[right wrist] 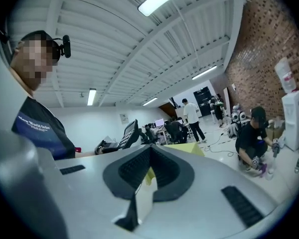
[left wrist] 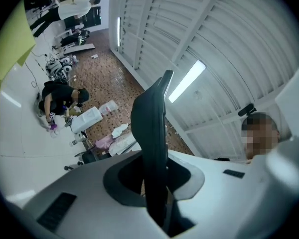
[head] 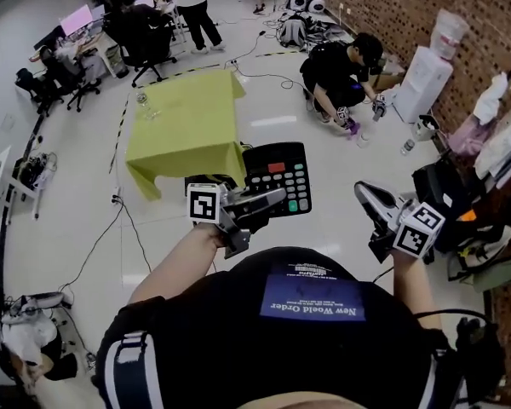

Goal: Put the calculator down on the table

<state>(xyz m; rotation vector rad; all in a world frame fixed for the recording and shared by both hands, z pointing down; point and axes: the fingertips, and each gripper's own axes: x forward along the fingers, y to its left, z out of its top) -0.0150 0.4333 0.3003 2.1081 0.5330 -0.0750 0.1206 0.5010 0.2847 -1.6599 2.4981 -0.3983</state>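
Clamping a black desktop calculator [head: 277, 177] by its near left edge, the left gripper [head: 271, 199] holds the machine aloft in front of the wearer's chest, keys and red display strip facing up in the head view. The left gripper view shows the calculator [left wrist: 150, 148] edge-on as a dark slab, with the 2 jaws pressed on it from either side. The right gripper [head: 364, 192] hangs apart to the right with its 2 jaws drawn together on nothing; the right gripper view shows the right gripper [right wrist: 149, 151] the same way, only a thin slit between its jaws. Each tool carries 1 white cube with a black square marker, the left cube [head: 204, 203] by the wrist and the right cube [head: 420, 228] by the forearm.

The calculator is not on the low table draped in yellow-green cloth [head: 187, 126], which stands farther off; in the head view the calculator's far left corner overlaps the cloth's near right corner. A small clear object [head: 142, 102] sits by the table's far left edge. Beyond, to the right, a person in black [head: 341, 71] crouches on the pale glossy floor [head: 77, 203] near a white water dispenser [head: 426, 79] set against a red brick wall [head: 392, 7]. Black office chairs [head: 140, 37] stand at far left.
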